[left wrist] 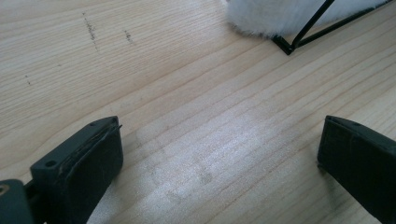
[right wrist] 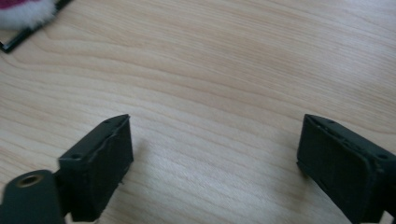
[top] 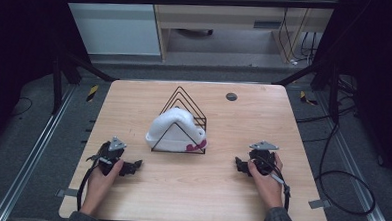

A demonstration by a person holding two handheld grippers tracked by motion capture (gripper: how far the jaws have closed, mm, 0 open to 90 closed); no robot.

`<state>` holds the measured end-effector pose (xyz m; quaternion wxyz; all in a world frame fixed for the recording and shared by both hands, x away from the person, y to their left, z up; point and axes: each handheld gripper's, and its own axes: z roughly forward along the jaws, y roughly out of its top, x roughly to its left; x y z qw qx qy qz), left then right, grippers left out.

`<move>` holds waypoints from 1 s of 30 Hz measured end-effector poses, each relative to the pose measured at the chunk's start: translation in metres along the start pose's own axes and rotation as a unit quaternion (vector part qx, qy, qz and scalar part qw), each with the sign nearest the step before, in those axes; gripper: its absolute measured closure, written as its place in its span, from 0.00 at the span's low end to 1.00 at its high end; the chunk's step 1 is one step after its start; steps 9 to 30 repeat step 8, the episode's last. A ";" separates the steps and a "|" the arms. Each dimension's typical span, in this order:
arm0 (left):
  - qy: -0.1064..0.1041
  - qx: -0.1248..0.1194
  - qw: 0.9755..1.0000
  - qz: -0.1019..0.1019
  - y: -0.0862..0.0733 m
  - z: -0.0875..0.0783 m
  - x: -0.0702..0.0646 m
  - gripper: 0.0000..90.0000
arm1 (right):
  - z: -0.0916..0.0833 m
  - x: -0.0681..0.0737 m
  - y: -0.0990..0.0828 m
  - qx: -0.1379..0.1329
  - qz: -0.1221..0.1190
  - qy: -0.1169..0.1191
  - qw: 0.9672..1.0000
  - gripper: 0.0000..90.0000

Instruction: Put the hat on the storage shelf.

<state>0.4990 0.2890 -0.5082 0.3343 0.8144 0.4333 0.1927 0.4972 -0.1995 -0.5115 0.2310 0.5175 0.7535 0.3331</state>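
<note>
A white fluffy hat (top: 175,129) with a dark pink patch at its lower right rests in a black wire rack (top: 183,101) at the table's middle. Its white fur (left wrist: 261,18) and a rack corner (left wrist: 287,46) show at the top of the left gripper view; the pink-and-white edge (right wrist: 23,11) shows at the top left of the right gripper view. My left gripper (top: 136,165) rests on the table left of the rack, open, nothing between its jaws. My right gripper (top: 237,165) lies on the table to the rack's right, also open and holding nothing.
The wooden table (top: 243,122) has a small dark round disc (top: 231,96) near its far edge. Cables (top: 341,182) trail on the floor to the right. Metal rails (top: 26,158) run along both sides of the table.
</note>
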 end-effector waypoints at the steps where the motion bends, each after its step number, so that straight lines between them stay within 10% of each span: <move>1: 0.000 0.000 1.000 0.000 0.000 0.000 0.000 0.00 | 0.000 0.000 0.000 0.000 0.002 0.001 1.000 0.11; 30: -0.002 0.000 1.000 0.001 0.000 0.000 0.000 0.00 | -0.002 0.003 -0.002 -0.001 0.009 -0.008 1.000 0.11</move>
